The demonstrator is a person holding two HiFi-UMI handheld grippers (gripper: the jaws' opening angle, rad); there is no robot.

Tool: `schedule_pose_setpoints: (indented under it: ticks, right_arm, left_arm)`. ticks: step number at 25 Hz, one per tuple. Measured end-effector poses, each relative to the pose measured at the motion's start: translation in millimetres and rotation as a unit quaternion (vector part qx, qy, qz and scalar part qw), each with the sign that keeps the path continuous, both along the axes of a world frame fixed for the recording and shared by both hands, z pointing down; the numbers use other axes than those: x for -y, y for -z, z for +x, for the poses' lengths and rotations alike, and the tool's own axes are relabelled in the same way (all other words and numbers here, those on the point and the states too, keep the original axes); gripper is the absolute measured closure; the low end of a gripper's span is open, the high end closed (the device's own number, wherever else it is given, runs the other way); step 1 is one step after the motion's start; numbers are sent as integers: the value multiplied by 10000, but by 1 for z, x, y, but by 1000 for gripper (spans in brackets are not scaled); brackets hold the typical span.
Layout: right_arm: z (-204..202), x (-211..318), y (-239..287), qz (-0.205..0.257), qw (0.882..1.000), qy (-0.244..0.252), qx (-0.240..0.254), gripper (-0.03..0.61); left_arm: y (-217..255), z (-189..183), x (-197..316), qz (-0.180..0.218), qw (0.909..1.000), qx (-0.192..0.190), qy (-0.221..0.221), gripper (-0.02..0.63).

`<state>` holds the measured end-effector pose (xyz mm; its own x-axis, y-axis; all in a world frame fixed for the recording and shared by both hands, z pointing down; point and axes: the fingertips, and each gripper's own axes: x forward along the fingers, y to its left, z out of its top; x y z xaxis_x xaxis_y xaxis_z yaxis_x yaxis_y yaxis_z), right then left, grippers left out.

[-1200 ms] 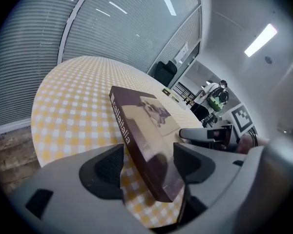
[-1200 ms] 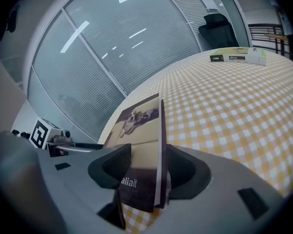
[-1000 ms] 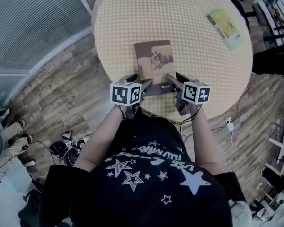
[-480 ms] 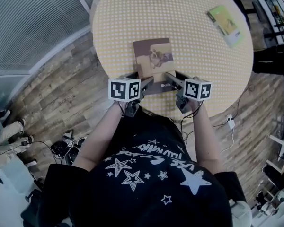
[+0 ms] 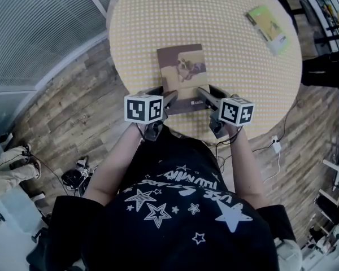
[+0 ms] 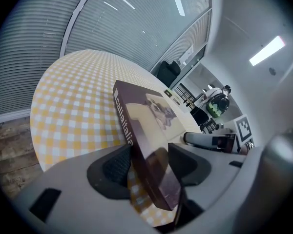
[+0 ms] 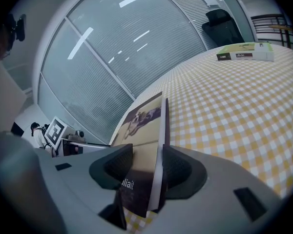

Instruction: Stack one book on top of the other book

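left gripper (image 6: 150, 152), right gripper (image 7: 147, 160) – jaws just closing | brown book (image 5: 183, 72) between each

Round table (image 5: 158, 16), yellow-checked cloth; wood-plank floor (image 5: 73, 114); slatted blinds (image 6: 136, 33) over curved windows; ceiling strip lights (image 6: 267, 50); cables (image 5: 68, 176) on floor.

Round table (image 5: 226, 55) wears a yellow-and-white checked cloth, sitting on a wood plank floor (image 5: 73, 117). Tangle of black cables (image 5: 73, 176) near left, white power adapter (image 5: 275, 149) on the right, slatted blinds (image 5: 34, 33) far left.
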<state>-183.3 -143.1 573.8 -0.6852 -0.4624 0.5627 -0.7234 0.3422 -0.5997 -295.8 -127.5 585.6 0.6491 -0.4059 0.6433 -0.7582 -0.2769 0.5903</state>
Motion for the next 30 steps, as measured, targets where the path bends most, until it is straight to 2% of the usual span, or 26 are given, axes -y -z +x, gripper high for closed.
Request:
schedule_pose_setpoints:
  ticks: [6,14,22,30]
  right_arm:
    - [-7,0,19,162,9996,-90,228,379]
    - [-1,-1,44,487,9984,-55,277,380]
    - [34,1,64,826,9960,160,316,382]
    - [107,0,85,952,9938,383,436,382]
  left_arm:
    - [28,-13,6,411,9989,156,155,374]
    - [52,-6,6,699,9970,-15,341,380]
    - [71,29,0,943,9927,-36,755,380]
    - [94,102,-7,1087,9884,43,1059,382]
